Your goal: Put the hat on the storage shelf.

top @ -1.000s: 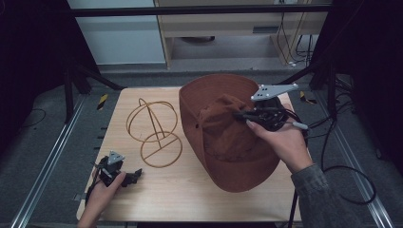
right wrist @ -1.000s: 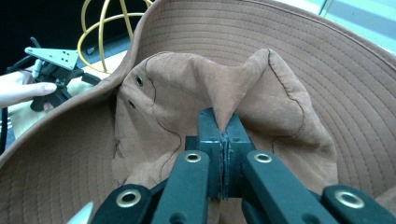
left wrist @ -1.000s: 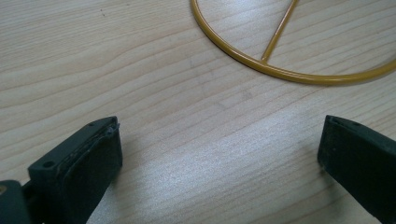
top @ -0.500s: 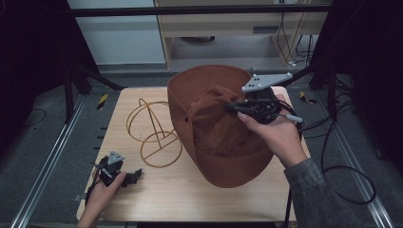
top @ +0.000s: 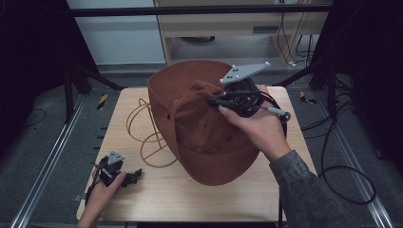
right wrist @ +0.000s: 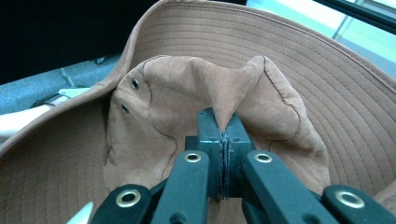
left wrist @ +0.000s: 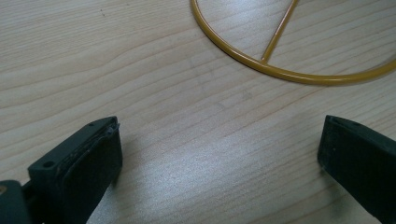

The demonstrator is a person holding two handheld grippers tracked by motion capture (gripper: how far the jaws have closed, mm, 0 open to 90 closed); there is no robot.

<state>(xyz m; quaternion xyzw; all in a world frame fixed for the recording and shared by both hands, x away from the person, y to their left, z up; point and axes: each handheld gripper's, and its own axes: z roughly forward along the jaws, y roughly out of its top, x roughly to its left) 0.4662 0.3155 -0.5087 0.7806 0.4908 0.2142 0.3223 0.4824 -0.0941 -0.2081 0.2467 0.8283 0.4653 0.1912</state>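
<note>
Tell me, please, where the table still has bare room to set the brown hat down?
Bare wood lies along the near table edge, between the left gripper and the person's right sleeve. The middle is crowded: the hat, pinched in the right gripper, hangs beside the yellow wire stand.

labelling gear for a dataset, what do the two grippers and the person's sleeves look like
Both grippers are black. The right gripper carries a grey three-cornered plate with small white dots, brass-coloured rivets on its arms, and a black cable. The left gripper has a smaller grey plate. The right sleeve is grey fabric; the left forearm is bare.
</note>
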